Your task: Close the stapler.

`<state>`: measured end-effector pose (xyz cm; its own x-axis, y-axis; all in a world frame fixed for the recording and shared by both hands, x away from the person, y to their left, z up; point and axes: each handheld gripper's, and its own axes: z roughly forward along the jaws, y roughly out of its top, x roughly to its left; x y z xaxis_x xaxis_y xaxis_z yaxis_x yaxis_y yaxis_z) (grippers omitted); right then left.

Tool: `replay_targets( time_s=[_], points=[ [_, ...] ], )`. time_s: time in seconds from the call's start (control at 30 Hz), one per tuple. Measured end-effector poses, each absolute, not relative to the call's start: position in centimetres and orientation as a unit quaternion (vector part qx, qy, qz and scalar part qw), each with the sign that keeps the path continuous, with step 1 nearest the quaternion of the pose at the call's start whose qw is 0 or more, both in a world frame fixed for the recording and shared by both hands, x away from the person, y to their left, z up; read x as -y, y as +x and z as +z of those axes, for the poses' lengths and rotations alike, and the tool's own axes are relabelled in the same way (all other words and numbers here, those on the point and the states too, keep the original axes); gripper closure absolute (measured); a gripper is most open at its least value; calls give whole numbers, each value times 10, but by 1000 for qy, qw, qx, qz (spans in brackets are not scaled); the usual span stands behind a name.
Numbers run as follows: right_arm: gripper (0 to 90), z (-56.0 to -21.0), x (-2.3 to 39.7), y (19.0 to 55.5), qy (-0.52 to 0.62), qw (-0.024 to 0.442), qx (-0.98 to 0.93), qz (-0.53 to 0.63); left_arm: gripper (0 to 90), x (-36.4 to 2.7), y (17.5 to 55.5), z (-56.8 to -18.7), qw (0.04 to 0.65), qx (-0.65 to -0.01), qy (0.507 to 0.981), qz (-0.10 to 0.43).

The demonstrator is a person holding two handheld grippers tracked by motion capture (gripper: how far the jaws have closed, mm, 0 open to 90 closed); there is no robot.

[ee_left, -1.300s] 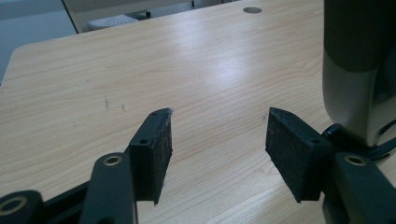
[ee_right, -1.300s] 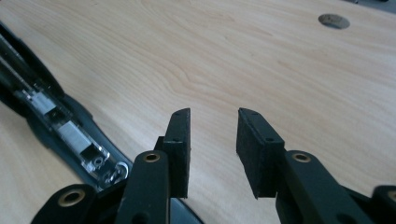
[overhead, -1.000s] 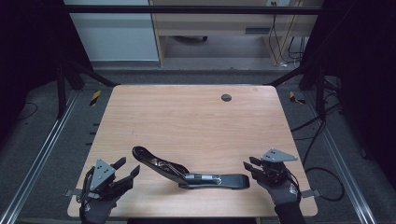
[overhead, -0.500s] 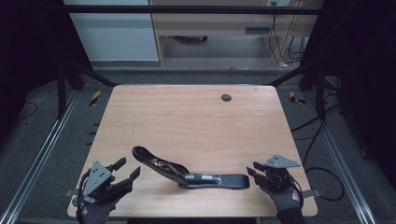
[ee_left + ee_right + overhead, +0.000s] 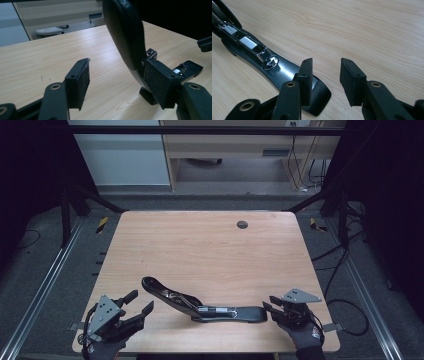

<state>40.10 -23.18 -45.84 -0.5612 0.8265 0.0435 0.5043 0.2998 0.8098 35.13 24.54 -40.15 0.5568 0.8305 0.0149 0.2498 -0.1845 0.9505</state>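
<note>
Since earlier: left gripper (image 5: pixel 136 307) is backing toward lower left, jaws opening, empty | high view: opened stapler (image 5: pixel 200 304) is lying bottom centre, long axis left-right | right gripper view: right gripper (image 5: pixel 325 75) is gaping beside its base end.

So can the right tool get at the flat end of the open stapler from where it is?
Probably yes: the right tool stands open right at the stapler base's near end, with only bare table around it.

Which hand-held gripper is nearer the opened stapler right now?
Right. The right hand-held gripper sits at the end of the stapler's flat base; the left hand-held gripper stands a short gap off its raised arm.
</note>
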Motion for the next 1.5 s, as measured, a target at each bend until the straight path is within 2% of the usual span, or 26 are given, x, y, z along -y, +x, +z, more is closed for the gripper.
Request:
replay_targets(
  time_s=[0.37, 0.73, 1.13, 1.5],
  points=[
    [713, -461, 227, 399, 431, 180, -786, 405, 357, -230, 354, -398, 509, -380, 720, 281],
    [880, -465, 224, 395, 426, 167, -799, 391, 381, -220, 363, -398, 506, -381, 720, 284],
    [900, -472, 218, 397, 417, 155, -814, 373, 444, -214, 368, -397, 509, -376, 723, 277],
    [900, -477, 210, 399, 408, 150, -828, 355, 461, -213, 372, -394, 509, -380, 719, 281]
  ],
)
